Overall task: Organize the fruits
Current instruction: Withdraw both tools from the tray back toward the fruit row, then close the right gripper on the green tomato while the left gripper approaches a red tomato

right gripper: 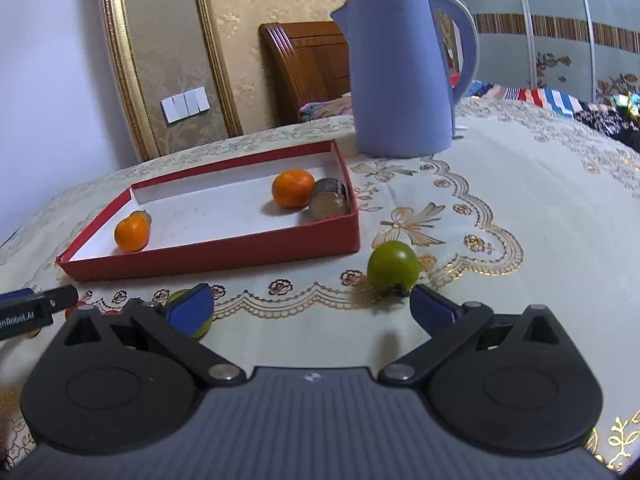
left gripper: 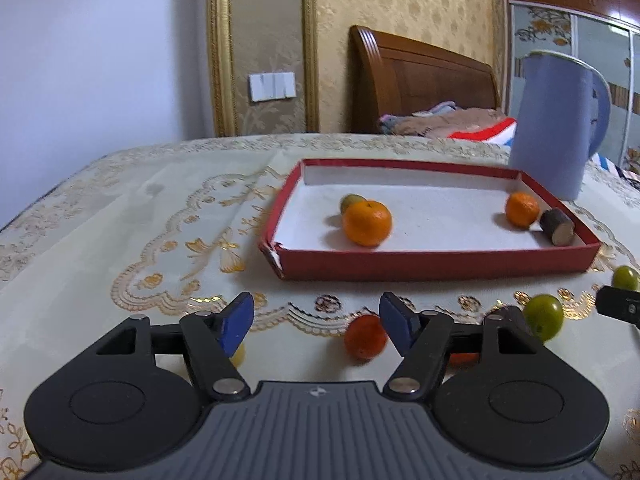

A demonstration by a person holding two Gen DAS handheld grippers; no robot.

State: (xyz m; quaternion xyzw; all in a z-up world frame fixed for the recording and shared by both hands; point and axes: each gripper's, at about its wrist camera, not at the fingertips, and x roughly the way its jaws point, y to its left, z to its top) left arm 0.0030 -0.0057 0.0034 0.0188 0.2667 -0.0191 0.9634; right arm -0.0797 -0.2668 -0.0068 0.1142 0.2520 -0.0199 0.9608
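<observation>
A red tray (left gripper: 436,268) with a white floor holds two oranges (left gripper: 367,222) (left gripper: 521,209), a small green-yellow fruit (left gripper: 350,202) behind the left orange, and a dark cut piece (left gripper: 557,226). My left gripper (left gripper: 316,322) is open and empty above the cloth; an orange (left gripper: 365,337) lies just past its right finger. Two green fruits (left gripper: 543,316) (left gripper: 625,278) lie to the right. My right gripper (right gripper: 310,308) is open and empty; a green fruit (right gripper: 393,266) lies just ahead of its right finger, another (right gripper: 202,326) behind its left finger. The tray shows in the right wrist view (right gripper: 224,258).
A tall blue kettle (right gripper: 400,76) stands behind the tray's right end, also in the left wrist view (left gripper: 556,120). The left gripper's tip (right gripper: 36,308) pokes in at the right view's left edge. A yellowish fruit (left gripper: 239,354) hides behind my left finger. A bed lies beyond the table.
</observation>
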